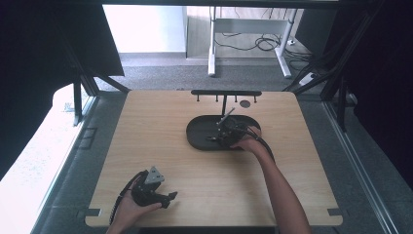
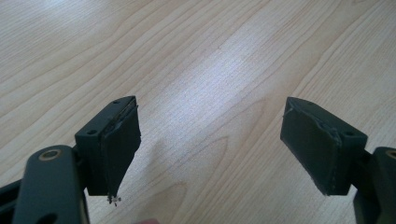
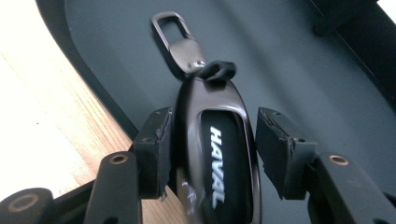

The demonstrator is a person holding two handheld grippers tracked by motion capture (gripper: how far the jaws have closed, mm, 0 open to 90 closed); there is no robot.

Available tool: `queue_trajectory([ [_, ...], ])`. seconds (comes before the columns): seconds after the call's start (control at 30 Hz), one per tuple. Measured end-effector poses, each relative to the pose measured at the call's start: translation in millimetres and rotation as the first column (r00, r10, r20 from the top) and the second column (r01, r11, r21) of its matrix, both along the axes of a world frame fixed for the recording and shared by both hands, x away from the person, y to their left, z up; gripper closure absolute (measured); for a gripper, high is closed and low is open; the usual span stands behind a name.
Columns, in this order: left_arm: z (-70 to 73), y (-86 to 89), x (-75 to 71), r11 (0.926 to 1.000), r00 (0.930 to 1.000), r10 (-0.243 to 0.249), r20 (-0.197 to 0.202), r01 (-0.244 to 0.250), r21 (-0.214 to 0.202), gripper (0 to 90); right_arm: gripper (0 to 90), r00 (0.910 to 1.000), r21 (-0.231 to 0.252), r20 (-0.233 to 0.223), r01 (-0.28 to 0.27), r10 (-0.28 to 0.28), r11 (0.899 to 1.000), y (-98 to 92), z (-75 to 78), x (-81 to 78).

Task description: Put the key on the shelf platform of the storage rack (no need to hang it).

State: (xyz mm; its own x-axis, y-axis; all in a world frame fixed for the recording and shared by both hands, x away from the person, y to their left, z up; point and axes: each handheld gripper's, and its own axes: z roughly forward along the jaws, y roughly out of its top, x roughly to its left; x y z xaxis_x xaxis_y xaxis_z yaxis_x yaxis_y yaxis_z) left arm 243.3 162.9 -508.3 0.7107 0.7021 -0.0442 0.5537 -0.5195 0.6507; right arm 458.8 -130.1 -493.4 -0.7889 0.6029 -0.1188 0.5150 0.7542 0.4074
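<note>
I see right gripper (image 3: 210, 140) jaws slackened astride glossy black HAVAL key fob (image 3: 217, 149) over dark oval tray (image 3: 303, 70); gap at one pad. Risk: fob slips, metal clip (image 3: 180, 39) snags. Left gripper (image 2: 210, 144) jaws released over wooden surface (image 2: 196, 60).

Soft daylight from behind; dark surroundings (close-ups slightly blurred).

Lab/office: black-framed rig (image 1: 87, 83), desk legs (image 1: 212, 53), floor cables (image 1: 265, 43).
</note>
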Motion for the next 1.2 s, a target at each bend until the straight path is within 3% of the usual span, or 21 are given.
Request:
queue_trajectory([
  [0.27,0.3,-0.2,-0.1,1.0000,1.0000,0.000,0.002,0.000,0.001,20.5,42.8,0.9996,0.001,0.026,0.008,-0.008,1.000,-0.2,5.8,-4.3],
  [0.57,0.5,0.0,-0.1,1.0000,1.0000,0.002,0.005,-0.002,0.001,20.5,40.1,0.9972,0.051,0.075,-0.014,0.011,0.999,-3.6,27.0,-21.0],
  [0.67,0.5,-0.6,-0.3,1.0000,1.0000,0.001,0.004,-0.001,0.005,20.5,39.9,0.9952,0.100,0.098,-0.017,0.007,0.995,-7.9,38.6,-35.5],
  [0.83,1.1,-1.7,-0.7,1.0000,1.0000,-0.002,0.006,0.002,0.006,20.5,39.3,0.9928,0.122,0.118,-0.033,0.018,0.992,-13.1,44.4,-50.4],
  [0.9,1.3,-2.0,-1.1,1.0000,1.0000,0.001,0.010,-0.002,0.003,20.6,38.9,0.9926,0.156,0.119,-0.045,0.027,0.987,-18.9,46.4,-63.5],
  [1.07,1.6,-2.6,-1.5,1.0000,0.9999,0.000,0.013,0.000,0.005,21.0,39.0,0.9910,0.189,0.132,-0.048,0.023,0.981,-29.3,42.6,-82.1],
  [1.2,2.1,-3.4,-1.9,1.0000,0.9999,-0.003,0.012,0.003,0.006,21.1,39.5,0.9903,0.228,0.139,-0.027,-0.005,0.973,-46.4,29.0,-107.5],
])
